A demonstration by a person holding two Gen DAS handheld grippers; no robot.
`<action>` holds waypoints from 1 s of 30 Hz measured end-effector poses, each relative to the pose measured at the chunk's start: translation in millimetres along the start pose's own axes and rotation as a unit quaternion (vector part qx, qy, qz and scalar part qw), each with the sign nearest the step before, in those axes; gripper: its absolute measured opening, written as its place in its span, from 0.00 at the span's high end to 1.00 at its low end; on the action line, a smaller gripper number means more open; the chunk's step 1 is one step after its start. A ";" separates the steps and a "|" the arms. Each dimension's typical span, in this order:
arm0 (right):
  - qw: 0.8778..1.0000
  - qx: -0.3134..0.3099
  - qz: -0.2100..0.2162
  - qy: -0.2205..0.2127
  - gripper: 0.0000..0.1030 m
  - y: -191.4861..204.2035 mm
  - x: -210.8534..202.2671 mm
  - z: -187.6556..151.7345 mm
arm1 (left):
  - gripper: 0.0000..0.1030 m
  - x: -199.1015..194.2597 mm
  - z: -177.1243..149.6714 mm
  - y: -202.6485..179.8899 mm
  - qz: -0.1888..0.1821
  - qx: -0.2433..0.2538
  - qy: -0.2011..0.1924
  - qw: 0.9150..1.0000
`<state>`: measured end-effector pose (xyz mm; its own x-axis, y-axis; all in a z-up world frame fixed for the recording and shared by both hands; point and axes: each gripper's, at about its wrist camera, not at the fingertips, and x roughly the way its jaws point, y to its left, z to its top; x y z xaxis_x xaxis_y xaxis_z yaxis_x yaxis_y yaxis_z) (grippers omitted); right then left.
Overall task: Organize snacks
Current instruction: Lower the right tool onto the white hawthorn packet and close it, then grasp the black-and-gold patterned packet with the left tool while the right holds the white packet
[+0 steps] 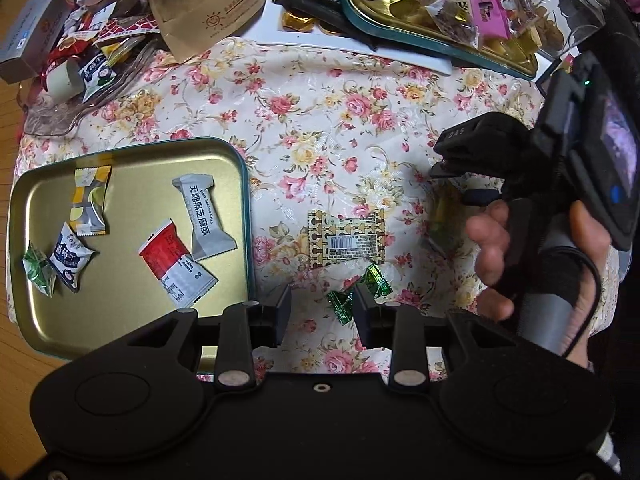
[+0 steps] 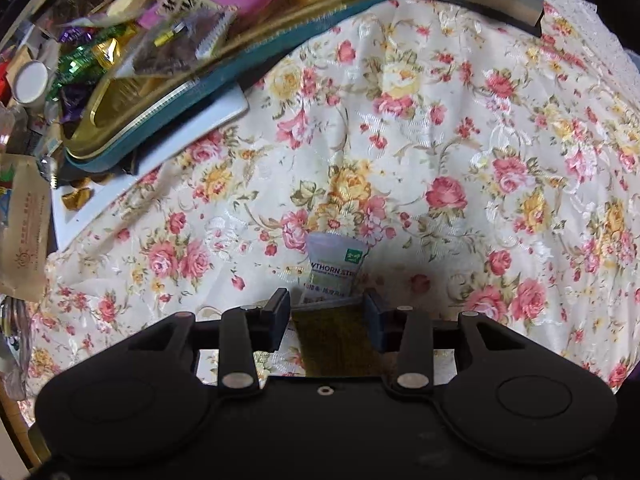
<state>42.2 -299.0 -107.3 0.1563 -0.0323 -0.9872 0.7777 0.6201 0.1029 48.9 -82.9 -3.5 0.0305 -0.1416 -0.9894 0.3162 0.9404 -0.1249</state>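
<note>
A gold tin lid (image 1: 120,312) lies on the floral cloth at the left and holds several wrapped snacks, among them a grey sesame crisp pack (image 1: 204,216) and a red and white pack (image 1: 176,266). My left gripper (image 1: 322,312) is open just above a green foil candy (image 1: 356,290), beside a yellow patterned packet (image 1: 346,238). My right gripper (image 2: 326,312) is open around a hawthorn strip packet (image 2: 334,270) lying on the cloth. The right gripper also shows in the left wrist view (image 1: 444,160), held by a hand.
A teal-rimmed gold tin (image 1: 420,20) piled with candies sits at the back on a white board; it also shows in the right wrist view (image 2: 168,92). A brown paper bag (image 1: 208,4), a grey box (image 1: 28,40) and loose wrappers lie at the back left.
</note>
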 end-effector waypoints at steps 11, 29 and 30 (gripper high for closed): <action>0.995 -0.070 -0.028 -0.062 0.81 24.6 5.7 -5.3 | 0.59 3.9 1.4 3.1 0.002 -0.006 0.006 1.000; 0.995 -0.048 0.029 -0.077 0.81 -5.4 -106.7 15.5 | 0.59 10.5 9.4 -3.5 0.006 -0.015 -0.007 1.000; 0.996 -0.051 0.029 -0.067 0.81 -7.1 -111.1 15.7 | 0.59 11.6 9.8 -5.5 0.007 -0.014 -0.008 1.000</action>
<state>28.8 -312.1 3.6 0.2841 -0.0953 -0.9540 0.7005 0.7000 0.1387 56.9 -92.7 -13.6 0.0499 -0.1339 -0.9897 0.2894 0.9504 -0.1140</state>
